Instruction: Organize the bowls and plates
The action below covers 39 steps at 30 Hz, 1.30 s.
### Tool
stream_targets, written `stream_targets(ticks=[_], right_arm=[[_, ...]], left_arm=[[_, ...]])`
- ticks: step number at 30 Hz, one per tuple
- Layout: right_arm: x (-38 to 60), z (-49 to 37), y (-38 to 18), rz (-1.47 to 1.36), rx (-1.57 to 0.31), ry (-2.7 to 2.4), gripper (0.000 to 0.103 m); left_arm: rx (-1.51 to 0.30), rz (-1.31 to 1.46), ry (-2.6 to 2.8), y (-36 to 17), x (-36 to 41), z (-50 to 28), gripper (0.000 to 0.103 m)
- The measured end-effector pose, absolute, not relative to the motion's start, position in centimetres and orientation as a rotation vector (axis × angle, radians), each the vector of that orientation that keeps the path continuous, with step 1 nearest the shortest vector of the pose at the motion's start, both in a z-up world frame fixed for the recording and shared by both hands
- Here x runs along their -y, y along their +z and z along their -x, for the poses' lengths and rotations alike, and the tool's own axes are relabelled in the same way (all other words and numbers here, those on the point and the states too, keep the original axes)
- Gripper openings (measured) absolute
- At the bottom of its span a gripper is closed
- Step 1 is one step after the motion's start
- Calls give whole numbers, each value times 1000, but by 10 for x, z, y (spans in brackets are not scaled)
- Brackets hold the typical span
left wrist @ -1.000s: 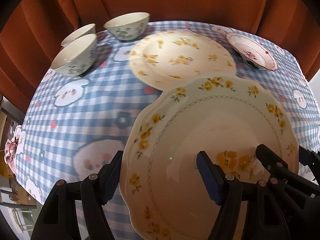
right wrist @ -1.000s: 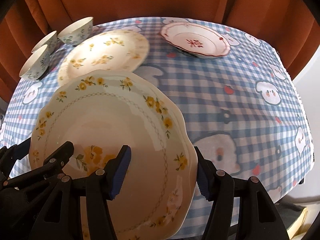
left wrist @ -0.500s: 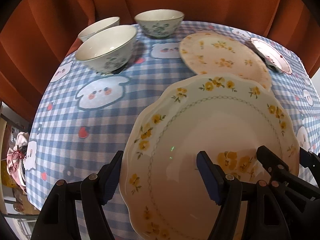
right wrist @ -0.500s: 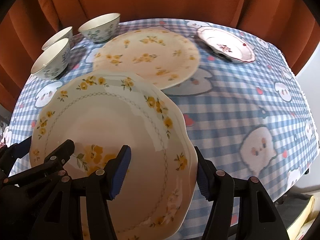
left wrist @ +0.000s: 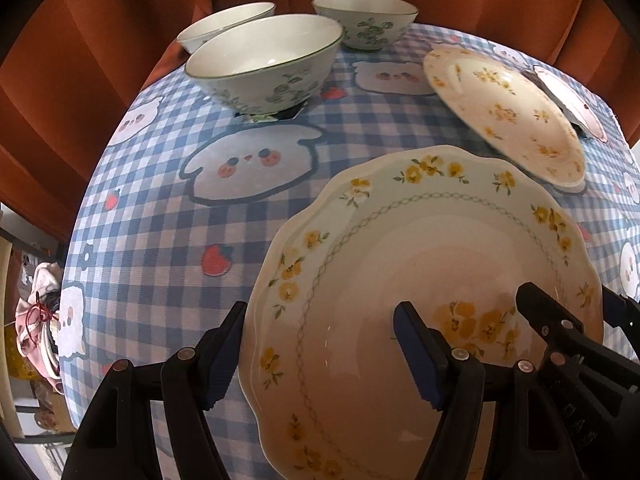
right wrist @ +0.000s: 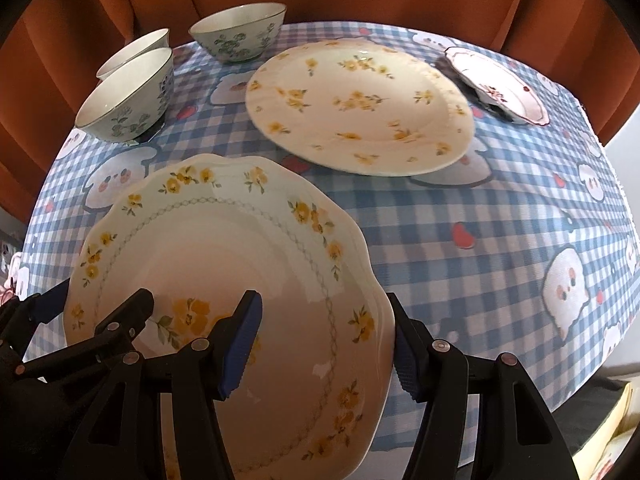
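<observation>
We count three plates and three bowls. The scalloped plate [left wrist: 400,264] with its rim of yellow flowers is up off the table [left wrist: 160,240], carried between our two tools. The left hand-held gripper [left wrist: 316,352] has one finger under the plate's left edge and one on its face, pinching the rim; the right hand-held gripper [right wrist: 324,340] pinches the opposite edge the same way. On the blue checked tablecloth [right wrist: 460,280] lie a round plate [right wrist: 360,104] with scattered yellow sprigs and, at the far right, a red-trimmed plate [right wrist: 500,88]. The three bowls [left wrist: 268,64], white with green flowers, are grouped at the far left. We can read no writing or brand.
</observation>
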State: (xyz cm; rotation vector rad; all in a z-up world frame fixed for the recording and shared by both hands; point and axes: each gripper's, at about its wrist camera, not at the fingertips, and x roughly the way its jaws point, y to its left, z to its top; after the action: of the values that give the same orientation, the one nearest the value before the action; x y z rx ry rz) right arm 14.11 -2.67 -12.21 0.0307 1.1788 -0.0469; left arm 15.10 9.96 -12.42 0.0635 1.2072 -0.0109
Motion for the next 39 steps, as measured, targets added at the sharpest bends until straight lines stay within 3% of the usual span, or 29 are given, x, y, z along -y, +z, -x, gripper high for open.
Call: stream_targets(ticks=[14, 23, 30, 39], right_arm=[[13, -146, -137, -53, -1208, -60, 64], [14, -143, -128, -38, -1205, -29, 65], [20, -130, -98, 6, -1158, -41, 78], [37, -127, -67, 51, -1098, -48, 79]], left_arm=[[-1180, -116, -1, -126, -106, -154, 74], [-1198, -31, 6, -114, -117, -148, 82], [-1189, 9, -10, -90, -116, -138, 86], [-1130, 50, -16, -64, -99, -139, 86]])
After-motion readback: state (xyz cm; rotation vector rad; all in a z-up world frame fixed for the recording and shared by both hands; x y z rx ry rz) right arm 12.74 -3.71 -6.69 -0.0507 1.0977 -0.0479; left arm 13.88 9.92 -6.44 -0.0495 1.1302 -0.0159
